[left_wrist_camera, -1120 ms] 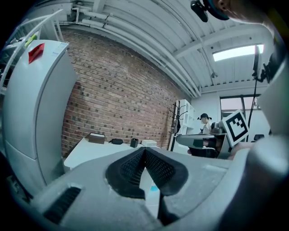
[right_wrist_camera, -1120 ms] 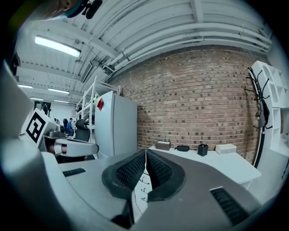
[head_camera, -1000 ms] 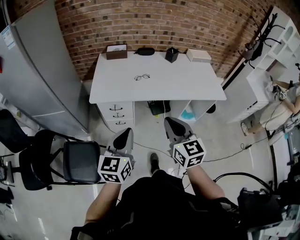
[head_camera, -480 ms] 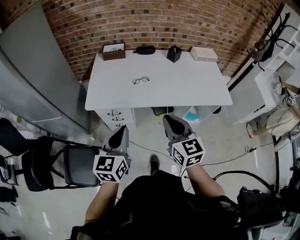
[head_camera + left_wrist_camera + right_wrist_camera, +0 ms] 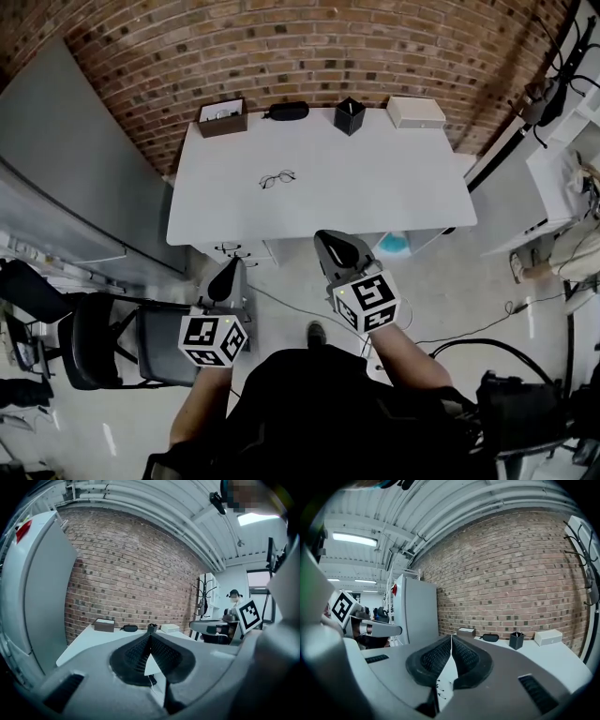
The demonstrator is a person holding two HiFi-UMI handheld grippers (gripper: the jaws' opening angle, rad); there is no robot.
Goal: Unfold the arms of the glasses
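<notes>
The thin-framed glasses lie folded on the white table, left of its middle. Both grippers hang in the air short of the table's front edge, well apart from the glasses. My left gripper is shut with nothing in it, and in the left gripper view its ribbed pads meet in a line. My right gripper is shut and empty too, its pads pressed together. Neither gripper view shows the glasses.
Along the table's back edge stand a brown box, a black glasses case, a black pen cup and a white box. A tall grey cabinet stands to the left. A black chair is beside my left gripper.
Both grippers have moved forward toward the table, still shut. The table now sits closer and larger in the head view.
</notes>
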